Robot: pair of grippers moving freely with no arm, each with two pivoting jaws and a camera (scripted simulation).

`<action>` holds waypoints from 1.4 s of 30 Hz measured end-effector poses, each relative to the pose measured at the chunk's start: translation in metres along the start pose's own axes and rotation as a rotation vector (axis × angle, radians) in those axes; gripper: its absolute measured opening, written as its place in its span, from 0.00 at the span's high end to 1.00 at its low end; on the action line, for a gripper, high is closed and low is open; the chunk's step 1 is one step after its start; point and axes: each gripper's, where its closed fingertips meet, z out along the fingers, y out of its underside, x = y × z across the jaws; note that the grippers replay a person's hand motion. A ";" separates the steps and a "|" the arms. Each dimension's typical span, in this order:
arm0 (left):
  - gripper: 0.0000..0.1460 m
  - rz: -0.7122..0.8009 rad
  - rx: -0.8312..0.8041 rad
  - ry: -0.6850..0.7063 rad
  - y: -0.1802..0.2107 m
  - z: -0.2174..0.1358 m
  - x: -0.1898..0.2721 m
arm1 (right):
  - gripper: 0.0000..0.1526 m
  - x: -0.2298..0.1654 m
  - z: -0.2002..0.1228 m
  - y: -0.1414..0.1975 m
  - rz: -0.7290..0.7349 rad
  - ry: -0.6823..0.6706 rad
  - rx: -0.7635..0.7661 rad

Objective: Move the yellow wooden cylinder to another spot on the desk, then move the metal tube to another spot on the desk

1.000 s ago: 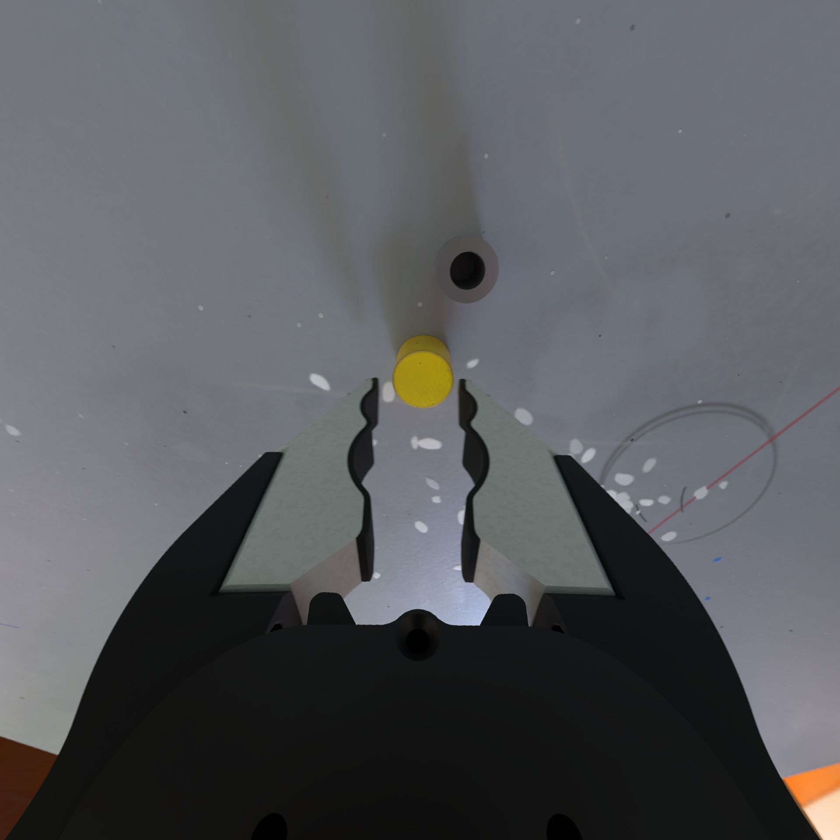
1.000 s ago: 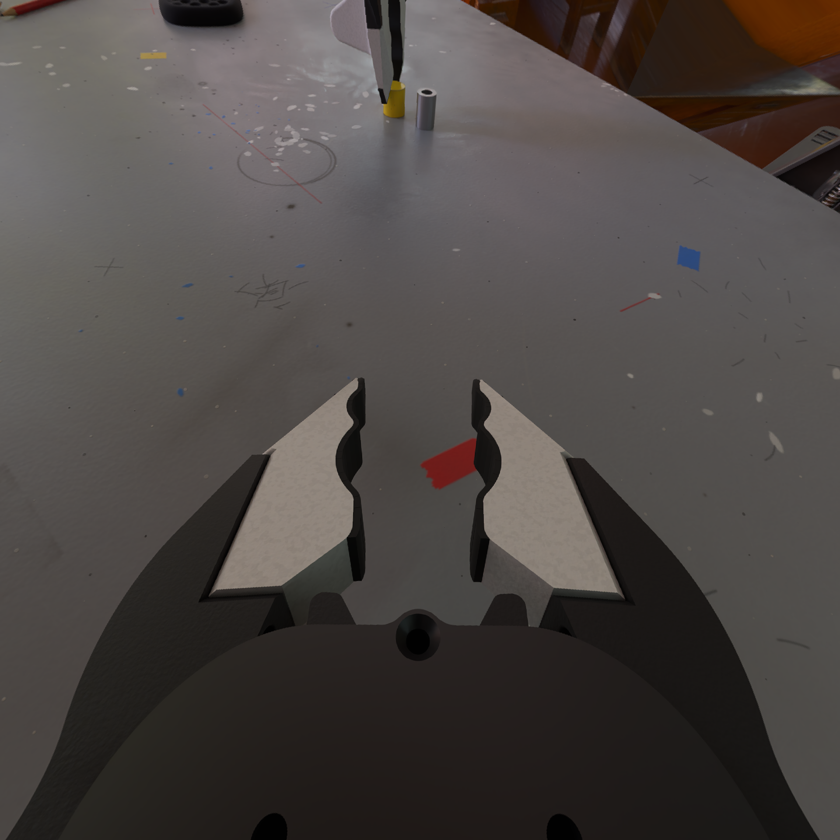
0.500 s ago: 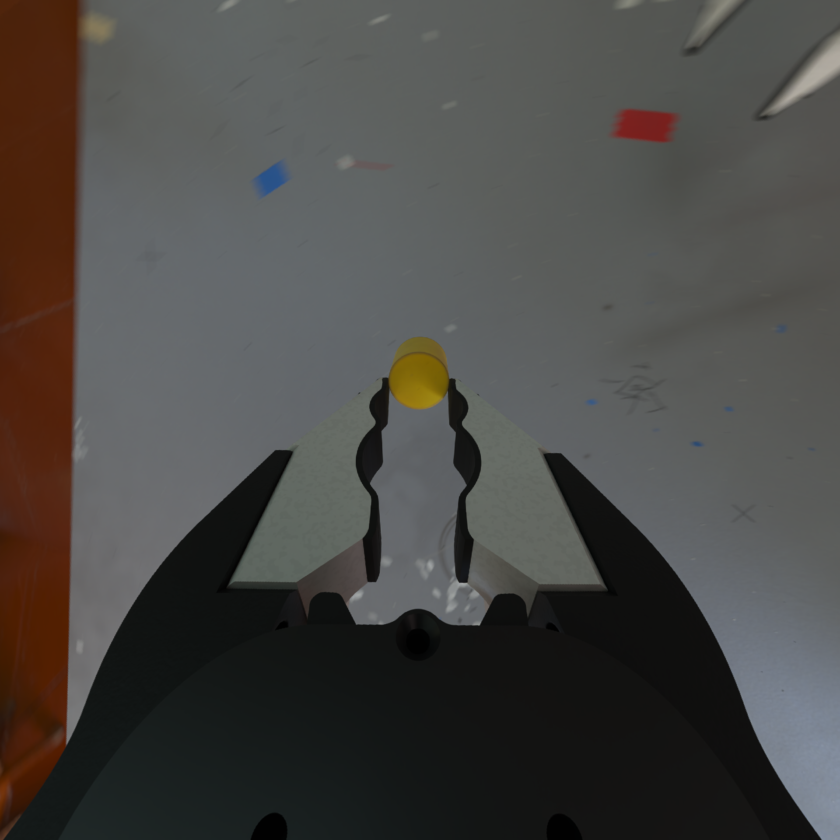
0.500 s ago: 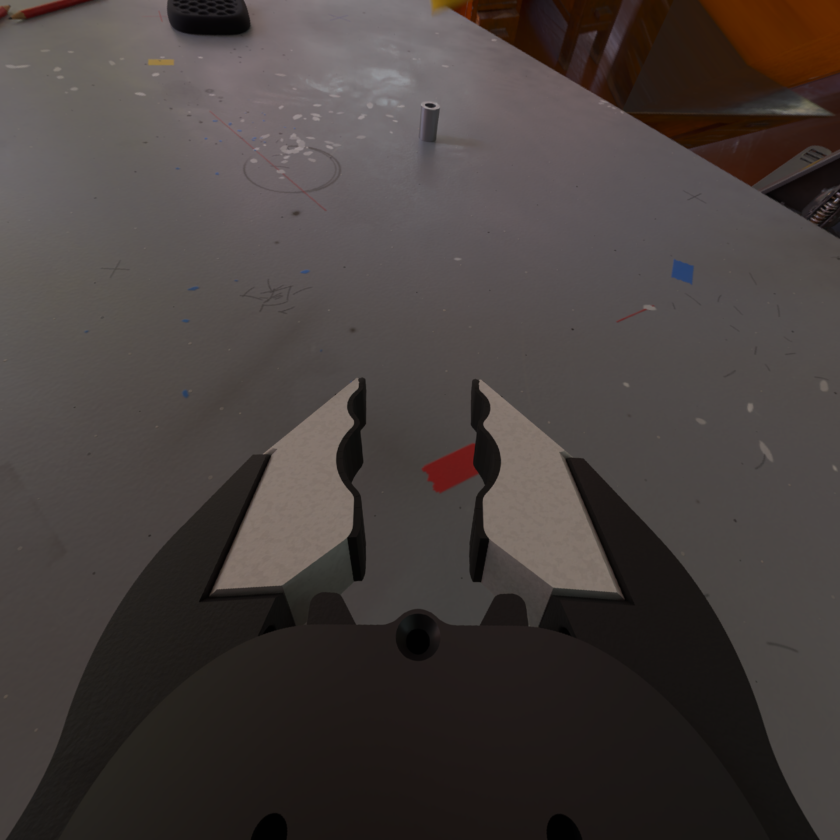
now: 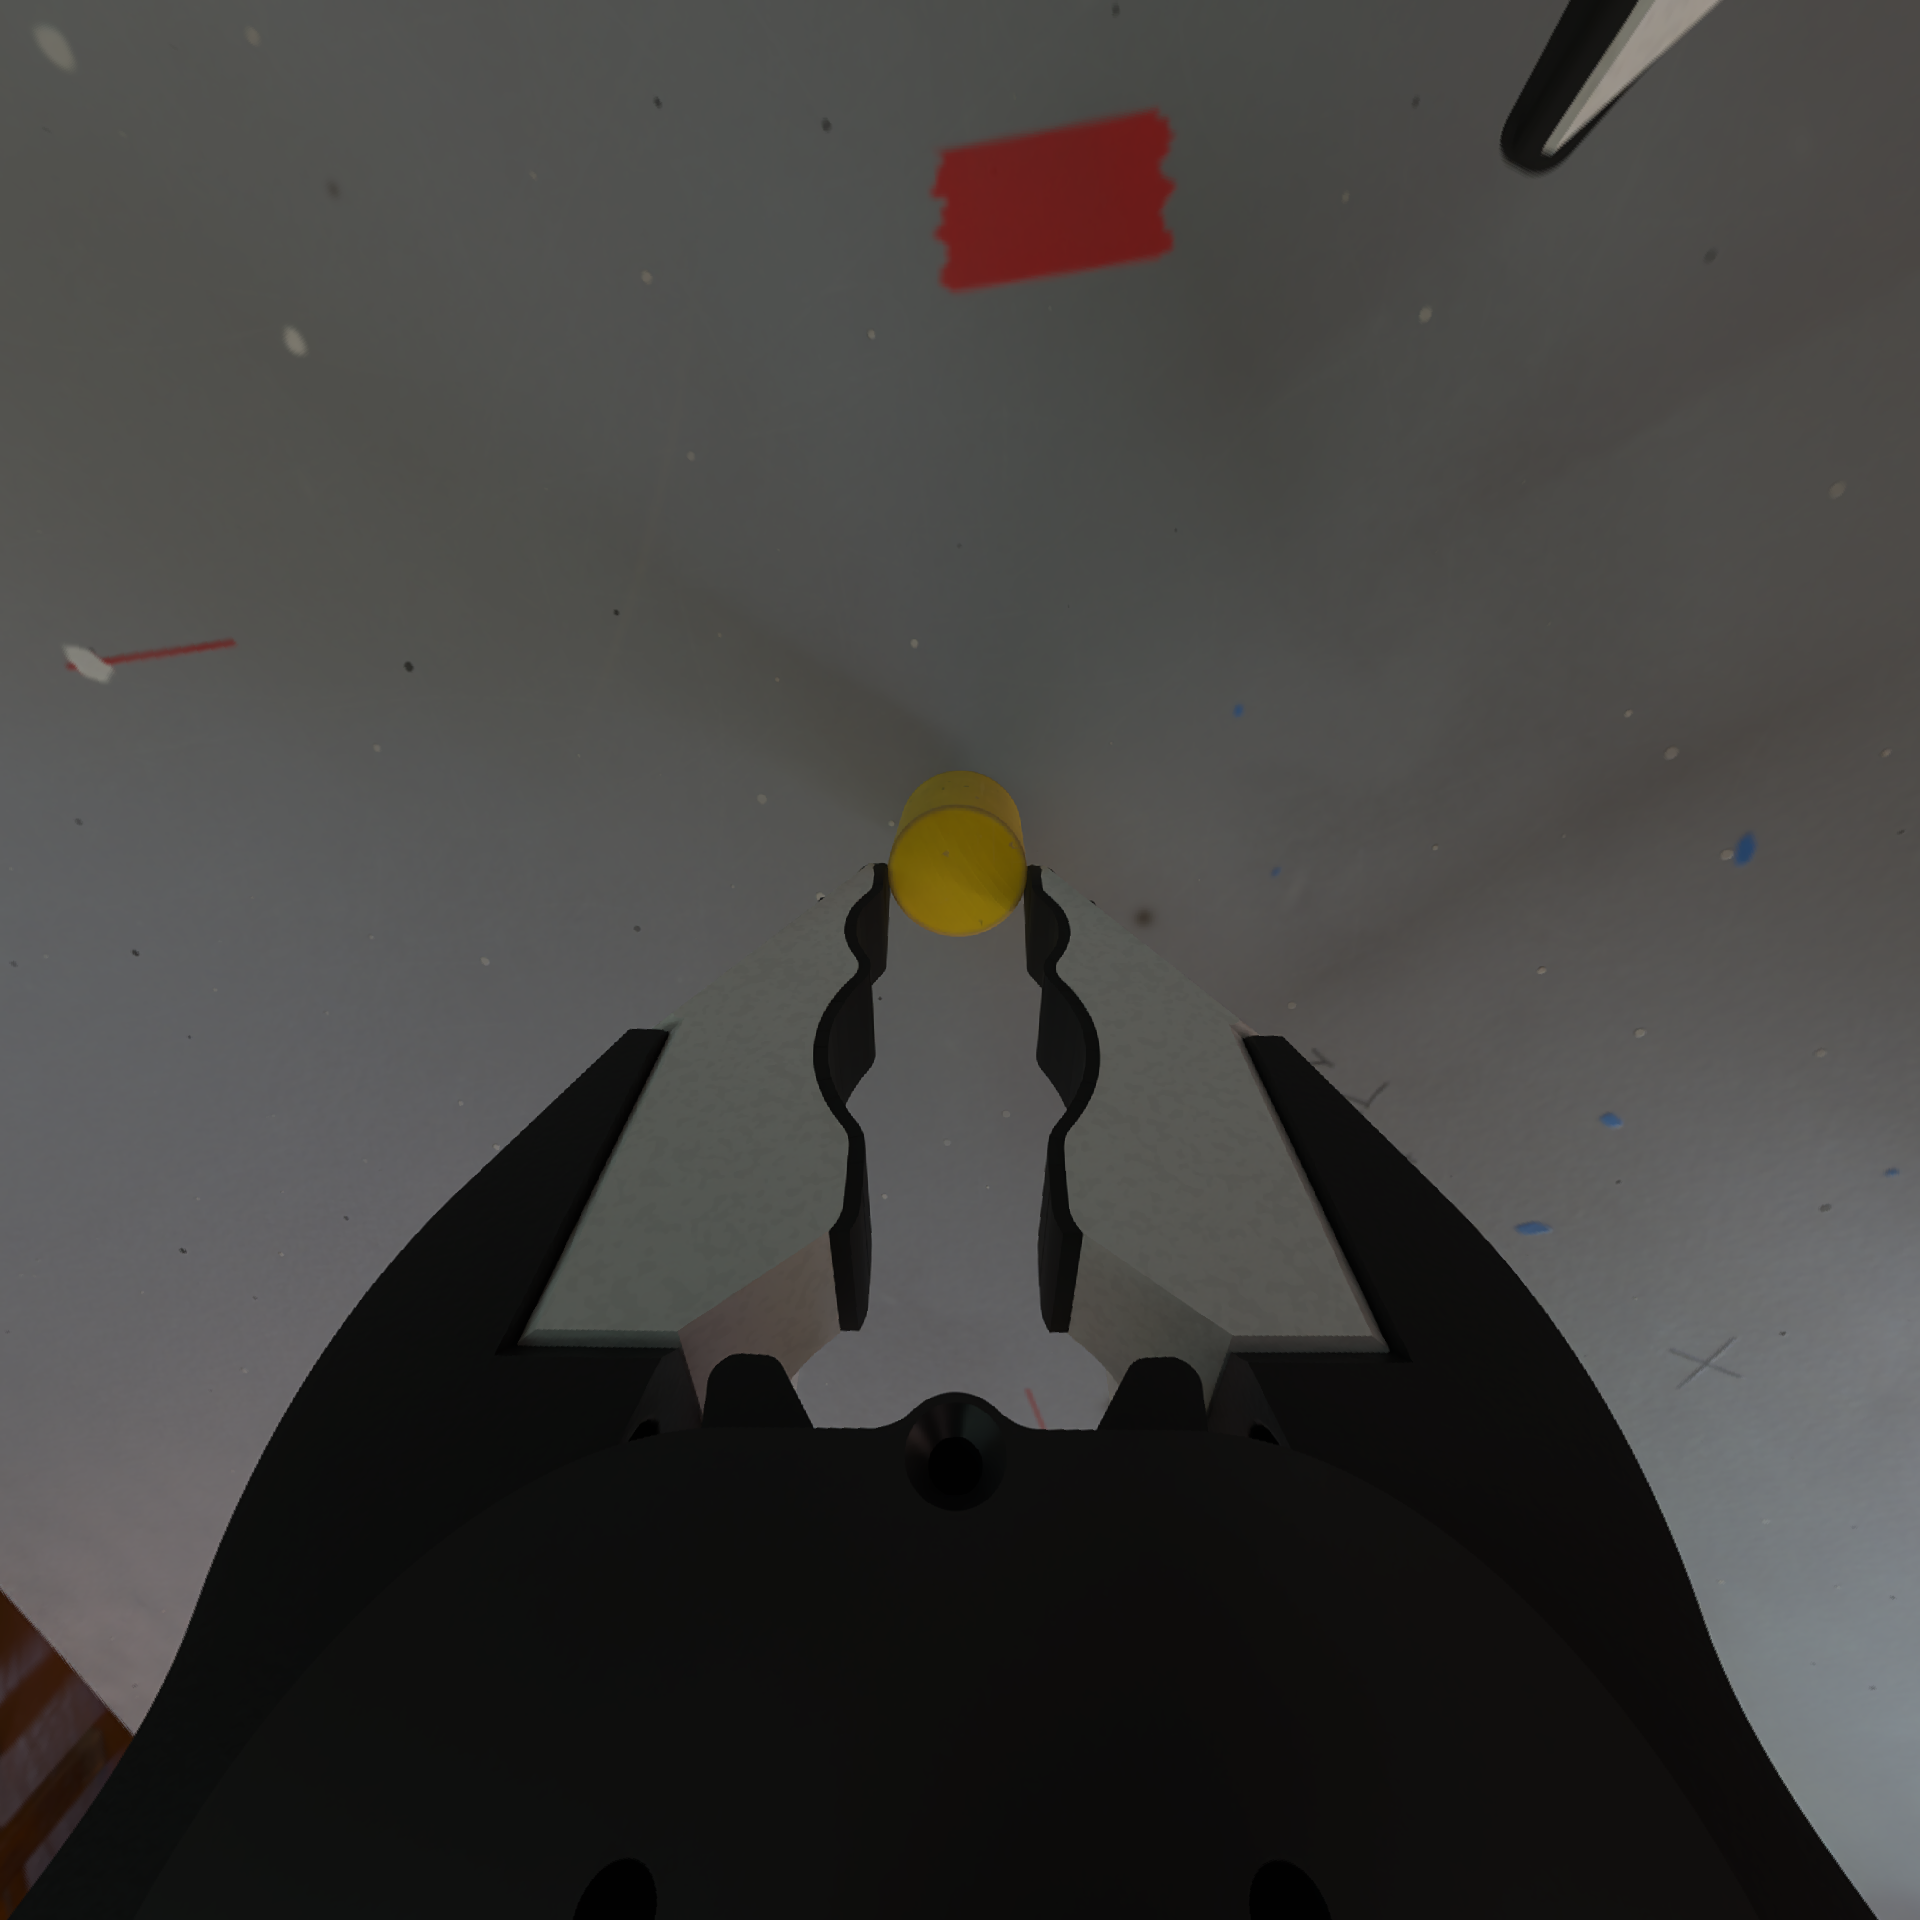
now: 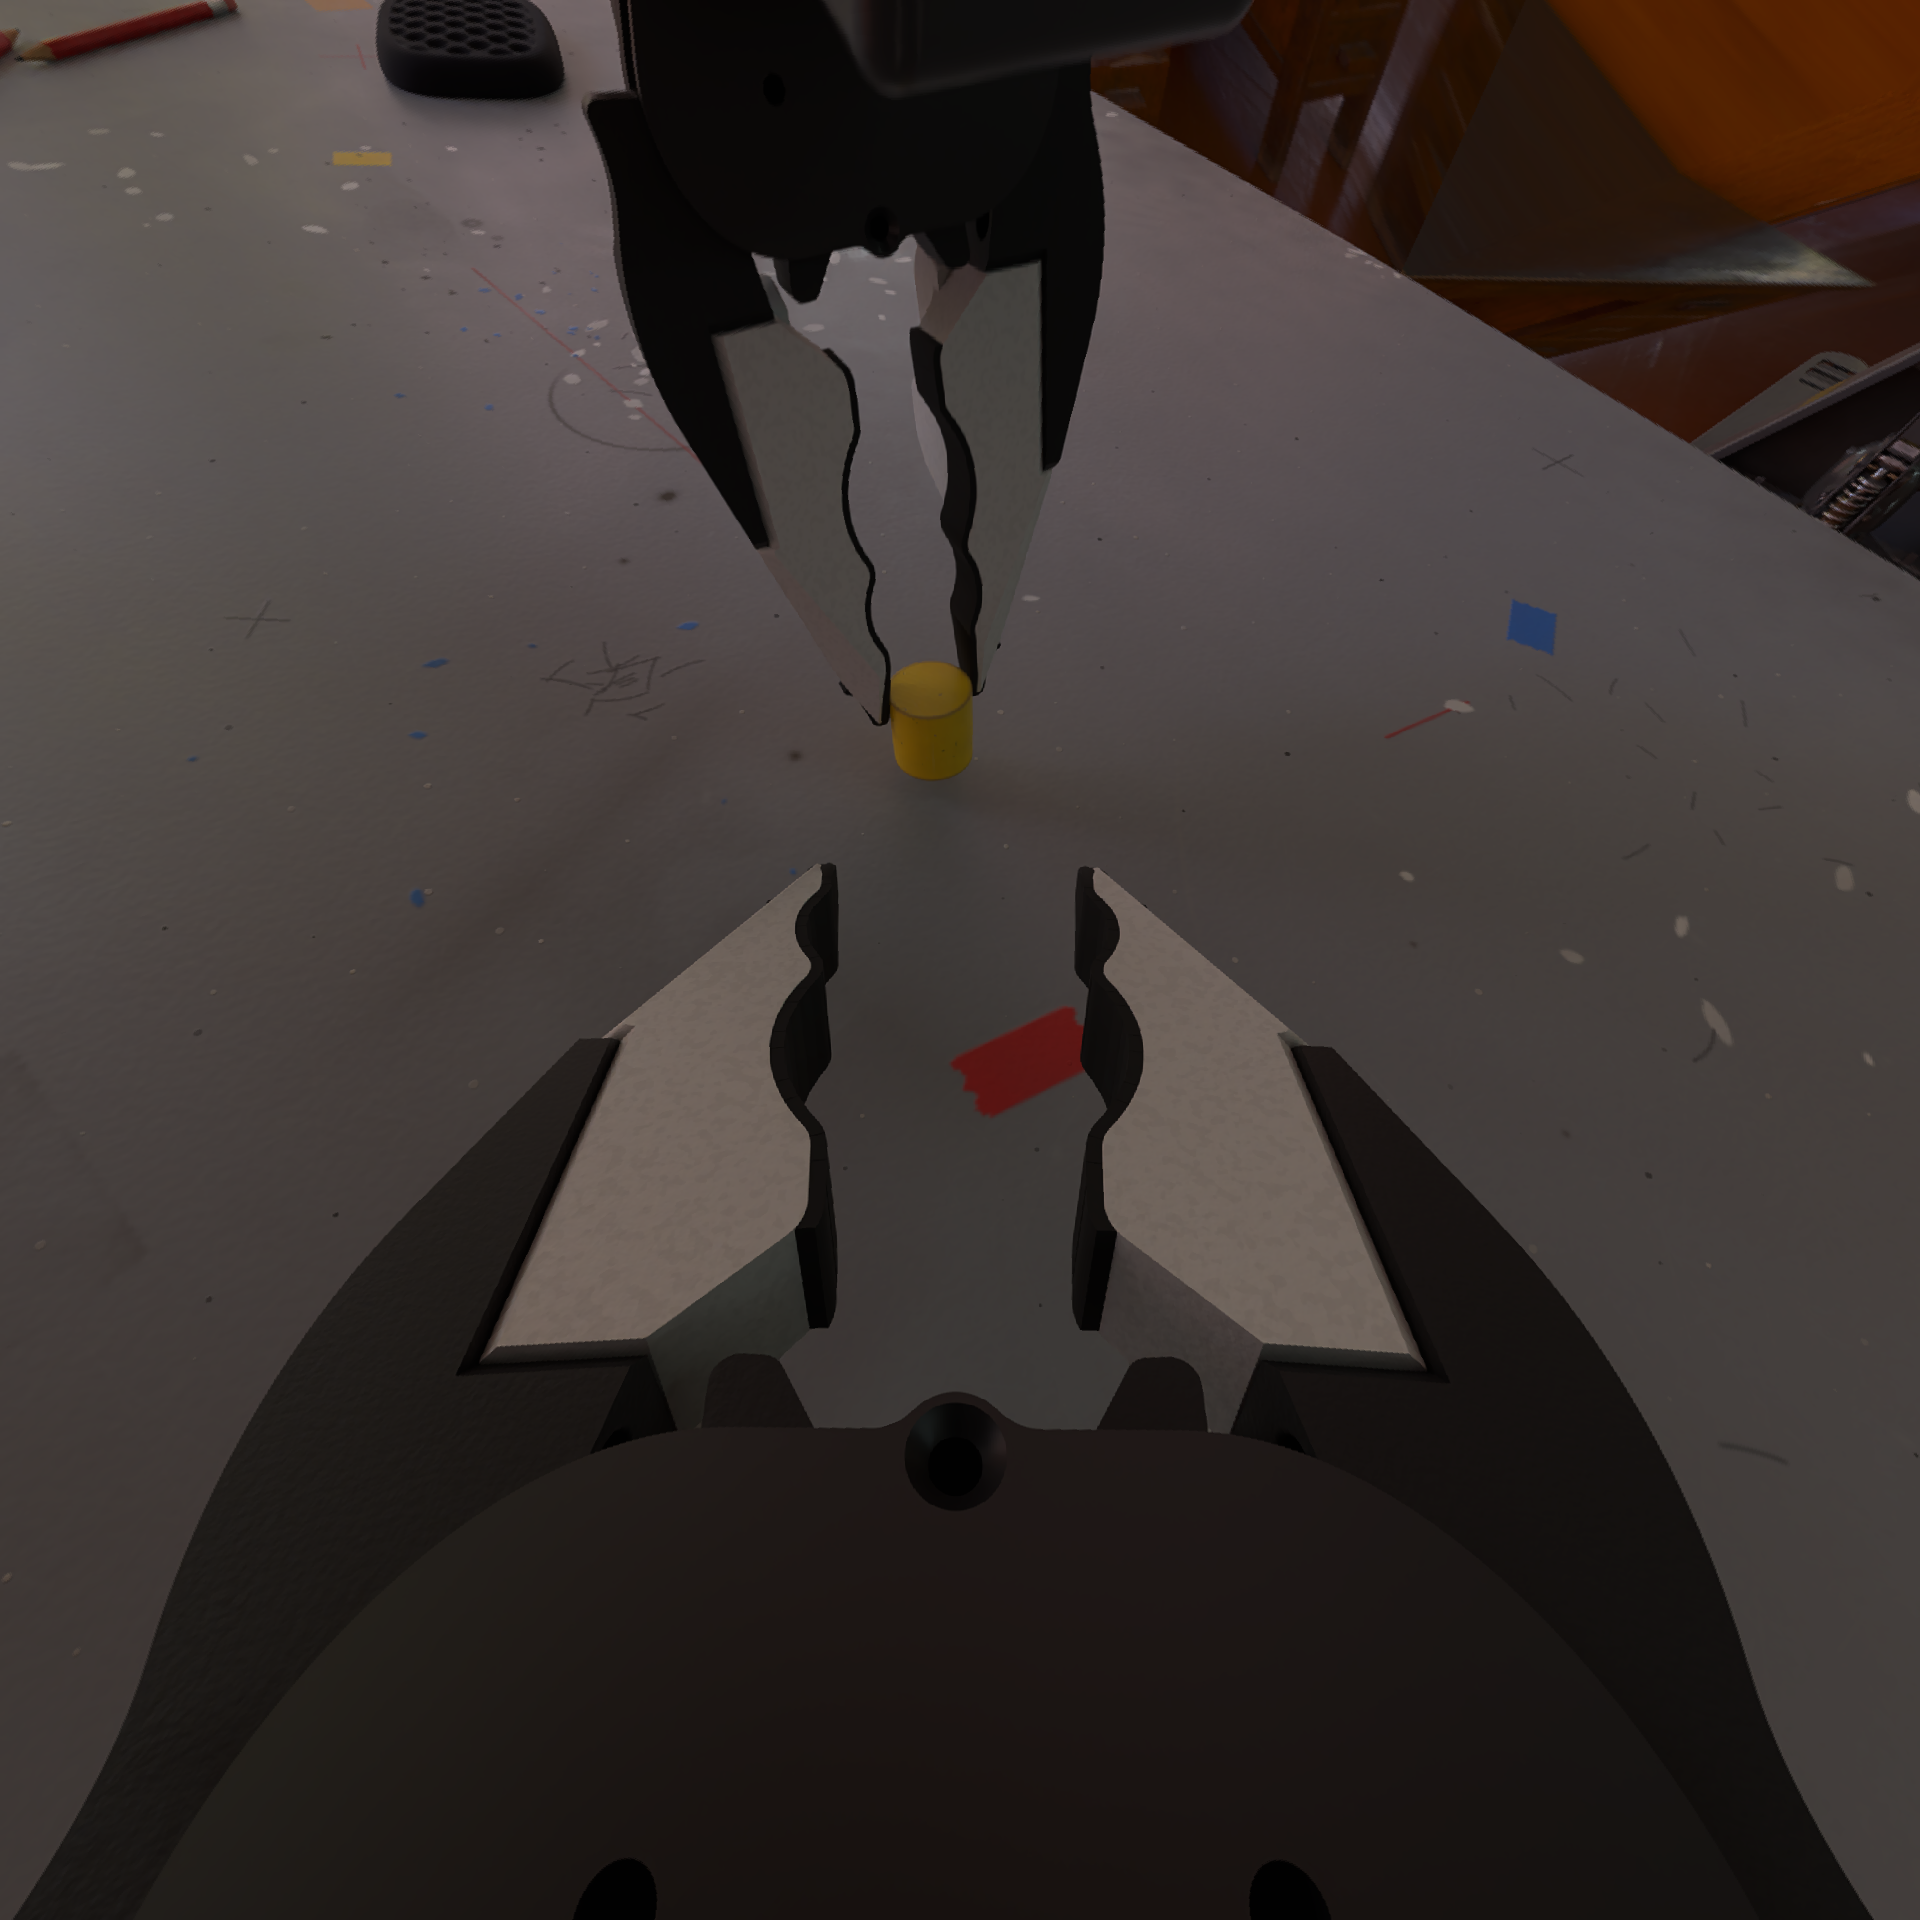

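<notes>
The yellow wooden cylinder point(image 5: 956, 868) stands upright on the grey desk point(image 5: 416, 468), pinched at its top between the tips of my left gripper point(image 5: 956, 883). In the right wrist view the left gripper point(image 6: 928, 691) comes down from above, shut on the cylinder point(image 6: 932, 727), whose base is at the desk surface. My right gripper point(image 6: 954, 883) is open and empty, low over the desk just short of the cylinder. The metal tube is hidden in both views.
A red tape patch point(image 5: 1055, 200) lies beyond the cylinder; it also shows between my right fingers point(image 6: 1018, 1060). A black perforated pad point(image 6: 468, 47) and red pencil point(image 6: 125, 31) lie at the far edge. The desk's right edge point(image 6: 1455, 312) drops to brown flooring.
My left gripper carried the yellow cylinder from beside the metal tube across the desk and brought it down near the red tape. The right gripper stayed still and open.
</notes>
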 end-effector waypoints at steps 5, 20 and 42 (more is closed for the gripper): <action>0.82 0.011 -0.026 0.011 0.006 0.007 0.001 | 0.70 0.000 0.000 0.001 0.000 -0.003 -0.003; 0.74 -0.389 0.264 -0.379 0.104 -0.148 -0.103 | 0.70 0.000 -0.002 -0.003 -0.003 0.003 0.011; 0.84 -0.546 -0.005 -0.116 0.283 -0.024 -0.133 | 0.70 0.004 0.004 0.005 0.038 -0.002 -0.010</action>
